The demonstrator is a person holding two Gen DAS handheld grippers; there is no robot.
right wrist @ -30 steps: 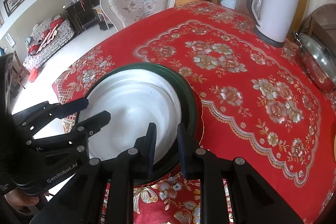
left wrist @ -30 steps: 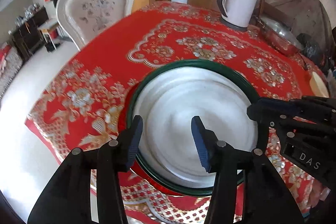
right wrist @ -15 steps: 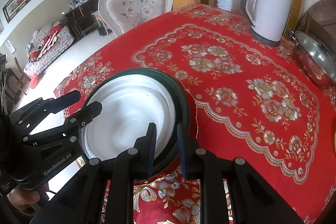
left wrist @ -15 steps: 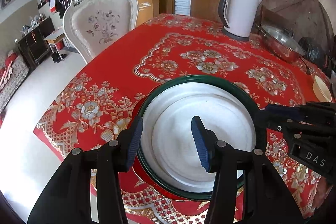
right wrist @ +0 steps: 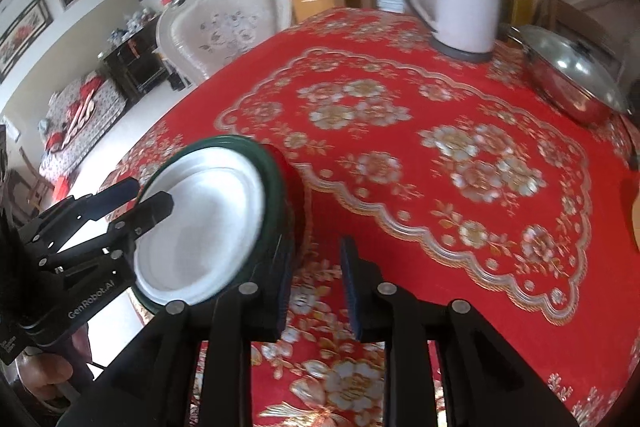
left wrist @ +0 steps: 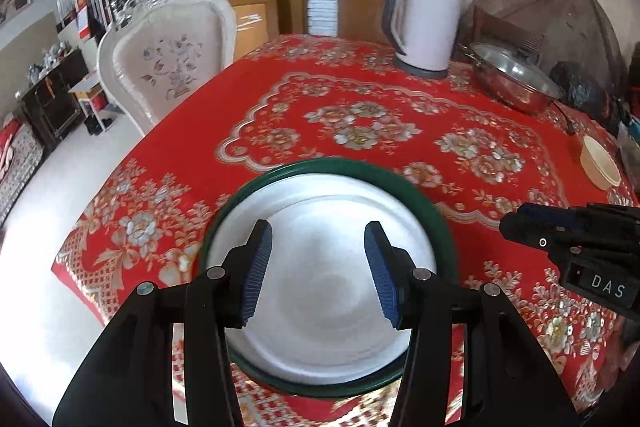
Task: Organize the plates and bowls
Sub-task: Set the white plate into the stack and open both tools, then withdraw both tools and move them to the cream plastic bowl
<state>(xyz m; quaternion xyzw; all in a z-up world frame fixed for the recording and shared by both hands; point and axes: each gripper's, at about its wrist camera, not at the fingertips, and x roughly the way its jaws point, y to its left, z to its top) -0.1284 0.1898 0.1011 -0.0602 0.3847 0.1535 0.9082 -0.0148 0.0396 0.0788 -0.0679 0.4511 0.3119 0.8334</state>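
- Your left wrist camera looks steeply down along its fingers, close over the stacked plates (left wrist: 320, 291) near the table's edge.
- Your right wrist camera sits beside them, angled across the red tablecloth (right wrist: 440, 187).
- Both views share the plates, the kettle (left wrist: 424, 27) and the chair (left wrist: 168, 55).

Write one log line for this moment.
stack: white plate in green plate; left tool: open, above; right tool: jaws just opened, empty

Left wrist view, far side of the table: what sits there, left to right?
Cream carved chair with floral upholstery → white electric kettle with grey handle → lidded stainless steel pan → small cream bowl at the right edge of the red floral tablecloth.
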